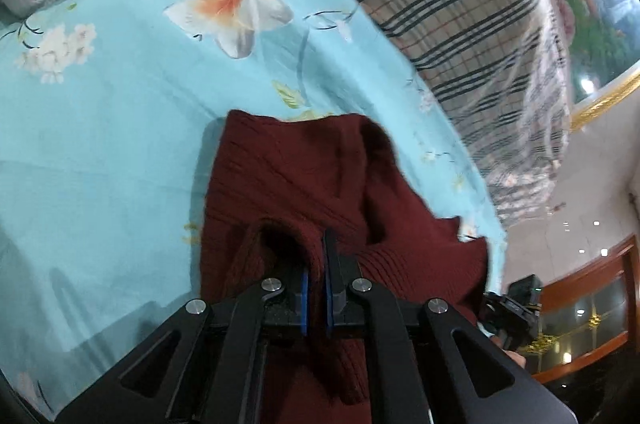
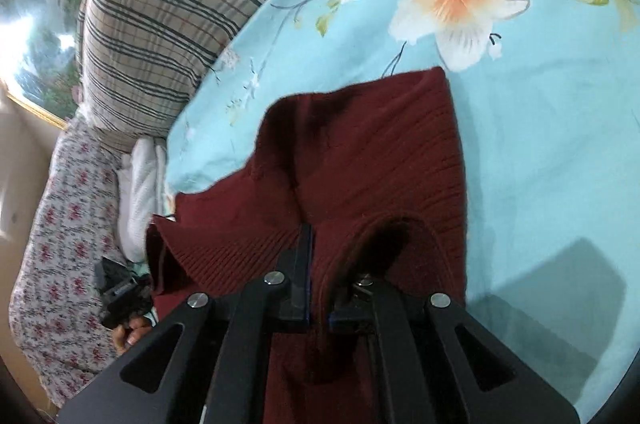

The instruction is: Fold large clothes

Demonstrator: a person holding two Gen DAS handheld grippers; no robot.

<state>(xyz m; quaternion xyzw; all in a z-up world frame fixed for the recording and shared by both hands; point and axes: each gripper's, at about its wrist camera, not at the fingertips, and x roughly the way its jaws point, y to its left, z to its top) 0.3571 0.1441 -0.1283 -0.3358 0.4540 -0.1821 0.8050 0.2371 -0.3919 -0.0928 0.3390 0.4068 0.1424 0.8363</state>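
Left wrist view: your left gripper (image 1: pixel 316 264) had clamped the dark red ribbed knit sweater (image 1: pixel 304 176) above the light blue floral bedsheet (image 1: pixel 100 144). Right wrist view: your right gripper (image 2: pixel 318 264) pinched it too; thick knit could slip out.

Floral blue bed (image 1: pixel 100 152), maroon sweater (image 1: pixel 304 176), plaid pillow (image 1: pixel 452 4)

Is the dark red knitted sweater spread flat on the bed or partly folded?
Partly folded: the dark red knitted sweater is doubled over itself, its near edge lifted above the light blue flowered bedsheet.
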